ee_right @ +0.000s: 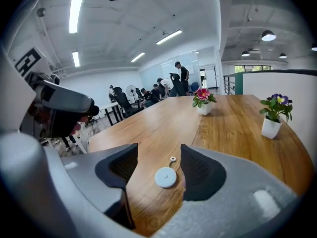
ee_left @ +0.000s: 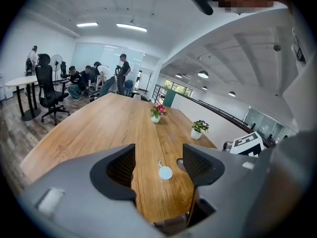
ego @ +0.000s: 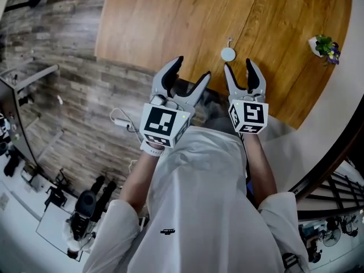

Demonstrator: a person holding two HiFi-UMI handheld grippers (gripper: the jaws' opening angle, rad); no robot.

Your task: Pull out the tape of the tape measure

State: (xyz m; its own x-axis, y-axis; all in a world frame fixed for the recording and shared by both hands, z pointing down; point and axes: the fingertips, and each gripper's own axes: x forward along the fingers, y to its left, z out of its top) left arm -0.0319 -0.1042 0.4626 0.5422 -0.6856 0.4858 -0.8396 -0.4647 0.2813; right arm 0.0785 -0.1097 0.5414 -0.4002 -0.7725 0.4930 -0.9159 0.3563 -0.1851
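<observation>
The round, pale bluish-white tape measure (ego: 228,54) lies on the honey-brown wooden worktop (ego: 159,27), streaked with darker grain. The light grey left gripper (ego: 192,67) and right gripper (ego: 238,64) have black ribbed jaws and white cubes (ego: 162,124) printed with black square markers. At two o'clock in the head view a small white pot (ego: 314,45) holds green leaves and purple flowers; the plank floor (ego: 62,33) at nine o'clock is mottled grey-brown.
</observation>
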